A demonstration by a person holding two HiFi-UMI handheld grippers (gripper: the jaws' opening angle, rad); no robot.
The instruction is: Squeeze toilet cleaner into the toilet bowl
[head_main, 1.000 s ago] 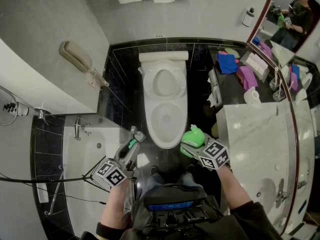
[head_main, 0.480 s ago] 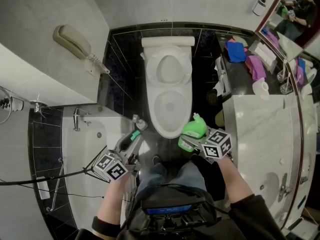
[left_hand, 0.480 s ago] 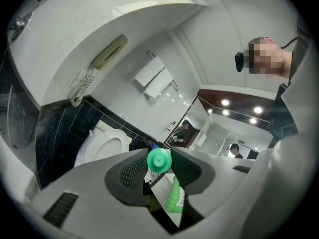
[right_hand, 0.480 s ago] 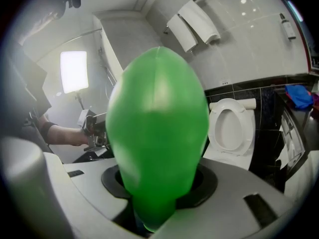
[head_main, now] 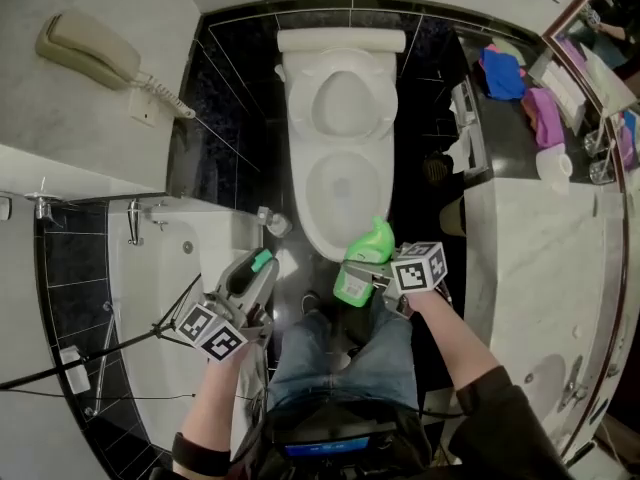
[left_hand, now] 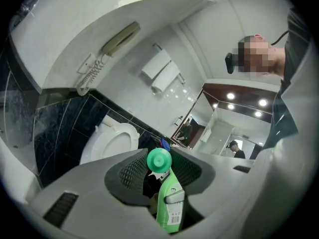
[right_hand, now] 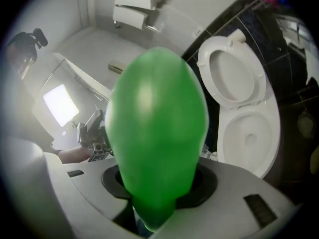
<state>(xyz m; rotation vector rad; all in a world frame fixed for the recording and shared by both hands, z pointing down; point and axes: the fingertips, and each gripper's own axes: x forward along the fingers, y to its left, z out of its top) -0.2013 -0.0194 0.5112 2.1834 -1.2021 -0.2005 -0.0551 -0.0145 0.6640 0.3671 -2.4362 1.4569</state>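
My right gripper (head_main: 374, 274) is clamped around the belly of the cleaner bottle (head_main: 356, 264). The bottle sits low, just in front of the toilet, with its neck angled up toward the near rim of the bowl (head_main: 314, 220) but not over the water. The lid (head_main: 341, 108) is up, so the bowl is open to me. My left gripper (head_main: 252, 276) is closed narrow on a small bottle (left_hand: 169, 203) with a green cap (left_hand: 159, 159), off to the left of the toilet.

I judge the step in hand to be getting the nozzle over the bowl. I want it past the near rim first. Then I roll the wrist so the neck points down toward the inside wall, just under the rim. Only after that do I tighten the jaws, and slowly, because they already sit on the soft belly and extra pressure pushes liquid out. Squeezing too soon puts cleaner on the floor.

I cannot tell from here whether the nozzle is uncapped, so I check that before tipping. The left gripper stays clear of the bowl.
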